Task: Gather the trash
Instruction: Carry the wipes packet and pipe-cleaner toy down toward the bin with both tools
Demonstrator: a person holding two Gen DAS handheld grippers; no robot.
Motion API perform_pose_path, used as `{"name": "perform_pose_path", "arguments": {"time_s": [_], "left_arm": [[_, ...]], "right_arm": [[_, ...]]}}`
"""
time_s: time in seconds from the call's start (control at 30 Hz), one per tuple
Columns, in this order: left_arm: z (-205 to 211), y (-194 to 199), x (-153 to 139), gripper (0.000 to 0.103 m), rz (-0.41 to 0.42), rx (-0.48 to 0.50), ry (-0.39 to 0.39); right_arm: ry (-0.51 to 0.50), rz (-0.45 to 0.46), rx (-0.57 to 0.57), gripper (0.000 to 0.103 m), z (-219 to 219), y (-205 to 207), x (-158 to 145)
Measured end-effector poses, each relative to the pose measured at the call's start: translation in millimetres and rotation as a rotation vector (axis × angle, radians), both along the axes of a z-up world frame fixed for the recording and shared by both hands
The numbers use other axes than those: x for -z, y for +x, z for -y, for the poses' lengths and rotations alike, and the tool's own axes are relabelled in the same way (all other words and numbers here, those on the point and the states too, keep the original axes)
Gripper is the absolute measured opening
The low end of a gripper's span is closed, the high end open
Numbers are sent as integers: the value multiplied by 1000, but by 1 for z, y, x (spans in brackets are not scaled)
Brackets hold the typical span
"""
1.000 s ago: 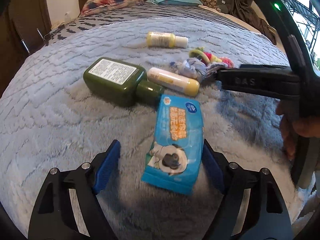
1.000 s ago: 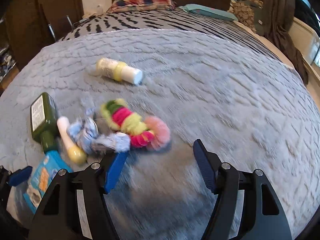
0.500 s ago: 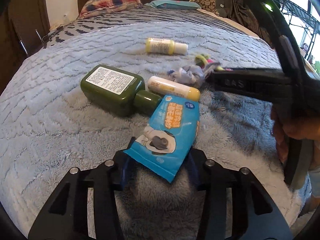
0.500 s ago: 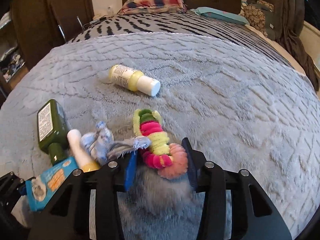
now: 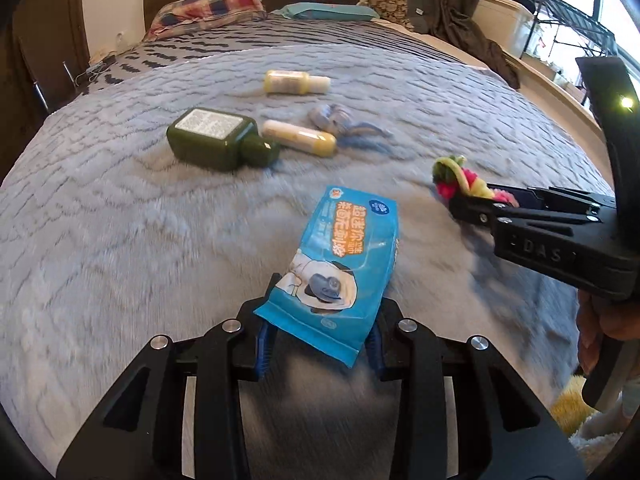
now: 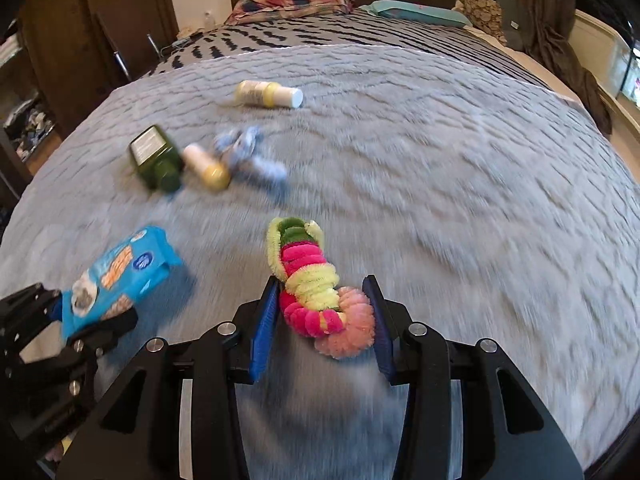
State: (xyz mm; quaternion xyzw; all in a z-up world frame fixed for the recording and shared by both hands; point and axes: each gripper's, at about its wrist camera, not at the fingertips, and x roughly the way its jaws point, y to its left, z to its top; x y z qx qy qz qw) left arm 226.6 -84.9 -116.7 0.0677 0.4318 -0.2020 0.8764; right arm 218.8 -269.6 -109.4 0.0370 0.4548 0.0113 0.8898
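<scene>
Both grabs look done: the left tool (image 5: pixel 320 344), jaws closing, is clamped on the blue wipes pack (image 5: pixel 340 276) low in frame, and the right tool (image 6: pixel 324 320) is clamped on the fuzzy toy (image 6: pixel 316 284). Next they probably go to a bin, but none is visible. Bottles (image 5: pixel 218 144) on the bed (image 5: pixel 120 240) look blurred.

Blue wipes pack (image 5: pixel 344 264) in closing left gripper (image 5: pixel 320 344)

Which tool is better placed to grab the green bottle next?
Neither is free: the left tool is closing on the blue wipes pack, and the right tool grips the fuzzy toy. Once emptied, left is probably better: the green bottle lies on its side of the blanket.
</scene>
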Motion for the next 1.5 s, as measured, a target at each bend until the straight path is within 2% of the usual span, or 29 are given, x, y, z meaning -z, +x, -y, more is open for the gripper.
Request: {"name": "perform_pose_path", "arguments": {"time_s": [0.33, 0.6, 0.73, 1.07, 1.5], "left_arm": [[-11, -99, -16, 35, 36, 20, -6], [-21, -167, -7, 35, 32, 31, 4], [-28, -194, 9, 35, 11, 33, 28], [-32, -234, 72, 35, -131, 38, 74], [-30, -230, 158, 35, -370, 23, 89]], "right_arm": [[-35, 73, 29, 43, -9, -114, -27], [3, 96, 37, 43, -19, -186, -24], [-1, 72, 39, 43, -25, -212, -8], [87, -103, -18, 43, -44, -248, 59], [120, -305, -25, 43, -55, -241, 137]]}}
